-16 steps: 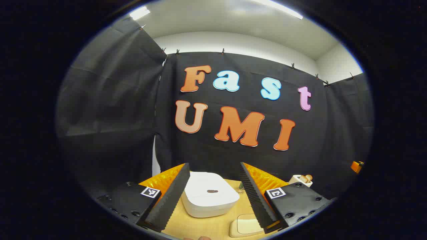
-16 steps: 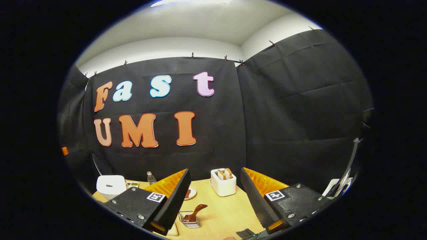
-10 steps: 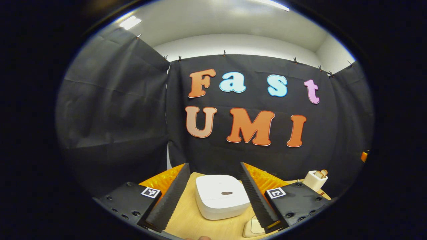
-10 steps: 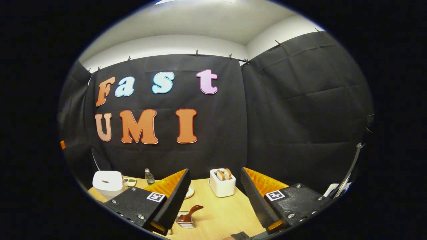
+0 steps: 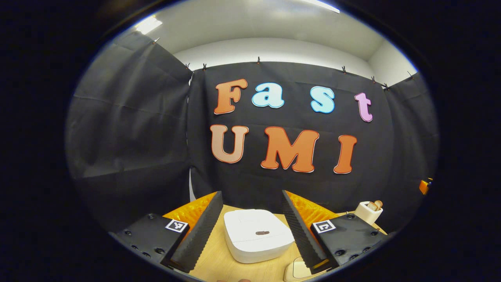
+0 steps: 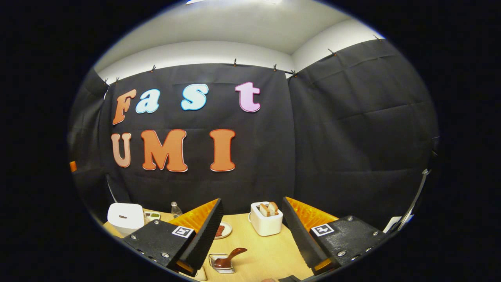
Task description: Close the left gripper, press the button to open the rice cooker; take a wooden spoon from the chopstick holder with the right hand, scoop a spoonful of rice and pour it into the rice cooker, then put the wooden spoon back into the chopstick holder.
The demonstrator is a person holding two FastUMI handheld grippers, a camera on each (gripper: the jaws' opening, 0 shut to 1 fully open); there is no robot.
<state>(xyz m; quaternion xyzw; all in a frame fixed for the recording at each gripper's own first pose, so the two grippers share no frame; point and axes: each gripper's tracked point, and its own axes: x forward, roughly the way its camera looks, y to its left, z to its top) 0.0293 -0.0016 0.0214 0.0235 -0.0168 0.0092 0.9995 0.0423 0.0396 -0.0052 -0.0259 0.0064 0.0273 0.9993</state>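
left gripper (image 5: 252, 231): fingers apart, above tabletop (image 5: 219, 262), cooker (image 5: 256, 235) lid down between them | right gripper (image 6: 252, 235): fingers apart, holding nothing | spoon (image 6: 229, 257): in holder (image 6: 221, 263) on tabletop, between right fingers | cooker far left in right gripper view

Being lit from above by ceiling strip lights (image 5: 146, 24), blowing out to plain white glare at the top of both views. Falling evenly on the pale table (image 6: 258, 250), leaving only soft, faint shadows beside the rice cooker (image 5: 256, 235) and the toaster (image 6: 267, 219). Soaking into the black cloth wall, staying dim and showing folds as grey sheen. Bending straight lines strongly toward the rim, with a bluish fringe at the edge. Staying sharp in the centre, softening slightly near the bottom rim.
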